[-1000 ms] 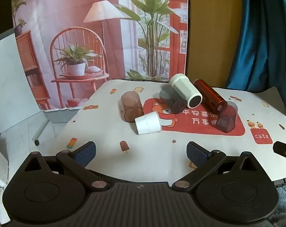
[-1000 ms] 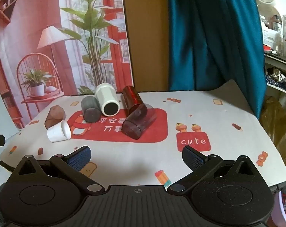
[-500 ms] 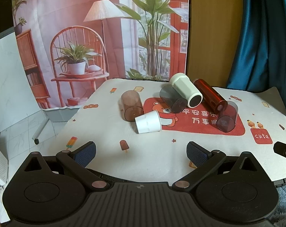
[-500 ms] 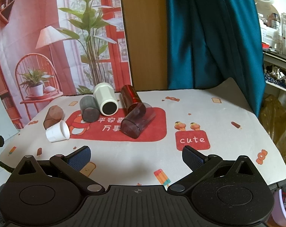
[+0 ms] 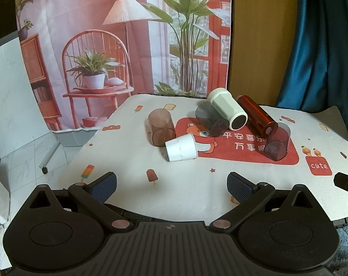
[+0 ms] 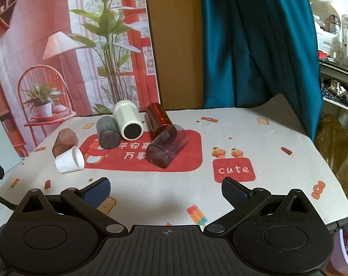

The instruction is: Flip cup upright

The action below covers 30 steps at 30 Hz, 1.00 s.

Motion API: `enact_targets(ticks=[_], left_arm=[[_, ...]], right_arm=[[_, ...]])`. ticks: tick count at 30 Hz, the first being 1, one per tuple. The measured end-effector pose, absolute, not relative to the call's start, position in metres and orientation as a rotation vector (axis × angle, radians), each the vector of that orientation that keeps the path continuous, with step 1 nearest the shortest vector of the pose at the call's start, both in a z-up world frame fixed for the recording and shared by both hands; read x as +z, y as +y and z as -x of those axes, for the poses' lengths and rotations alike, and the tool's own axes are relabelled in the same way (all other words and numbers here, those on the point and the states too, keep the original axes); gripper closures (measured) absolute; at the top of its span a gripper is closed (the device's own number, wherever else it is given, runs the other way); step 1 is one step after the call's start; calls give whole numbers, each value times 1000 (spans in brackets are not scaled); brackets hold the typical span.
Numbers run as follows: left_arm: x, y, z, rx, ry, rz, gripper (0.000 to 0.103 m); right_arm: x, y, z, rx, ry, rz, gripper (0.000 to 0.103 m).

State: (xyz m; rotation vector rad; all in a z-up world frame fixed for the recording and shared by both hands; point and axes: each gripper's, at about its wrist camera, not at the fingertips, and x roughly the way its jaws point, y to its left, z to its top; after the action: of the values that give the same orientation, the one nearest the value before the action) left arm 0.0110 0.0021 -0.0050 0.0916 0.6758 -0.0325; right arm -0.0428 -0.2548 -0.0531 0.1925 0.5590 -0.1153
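Note:
Several cups lie on their sides on the printed mat [image 5: 197, 184]: a small white paper cup [image 5: 181, 148] [image 6: 69, 160], a brown translucent cup [image 5: 161, 127] [image 6: 64, 139], a grey cup [image 5: 212, 119] [image 6: 107, 132], a cream cup [image 5: 228, 108] [image 6: 128, 119], a red tumbler [image 5: 258, 116] [image 6: 158, 119] and a dark purple cup [image 5: 277, 141] [image 6: 167, 146]. My left gripper [image 5: 171, 185] is open and empty, near the mat's front edge. My right gripper [image 6: 166, 189] is open and empty, over the mat's front.
A printed backdrop [image 5: 128, 34] hangs behind the table, with a teal curtain [image 6: 254, 41] to the right. Shelves with bottles [image 6: 335, 30] stand at the far right. The table's left edge drops to a tiled floor [image 5: 24, 151].
Both grippers have shifted slightly; the view drifts a little. The cups have not moved and both grippers stay open.

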Motion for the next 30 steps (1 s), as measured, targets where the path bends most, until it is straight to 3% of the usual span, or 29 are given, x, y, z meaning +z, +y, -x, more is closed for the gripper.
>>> enact_targets(ticks=[30], left_arm=[[-7,3,-12,-25,687,-83,0]], right_arm=[[-59,-257,42,-121,569,-202,0]])
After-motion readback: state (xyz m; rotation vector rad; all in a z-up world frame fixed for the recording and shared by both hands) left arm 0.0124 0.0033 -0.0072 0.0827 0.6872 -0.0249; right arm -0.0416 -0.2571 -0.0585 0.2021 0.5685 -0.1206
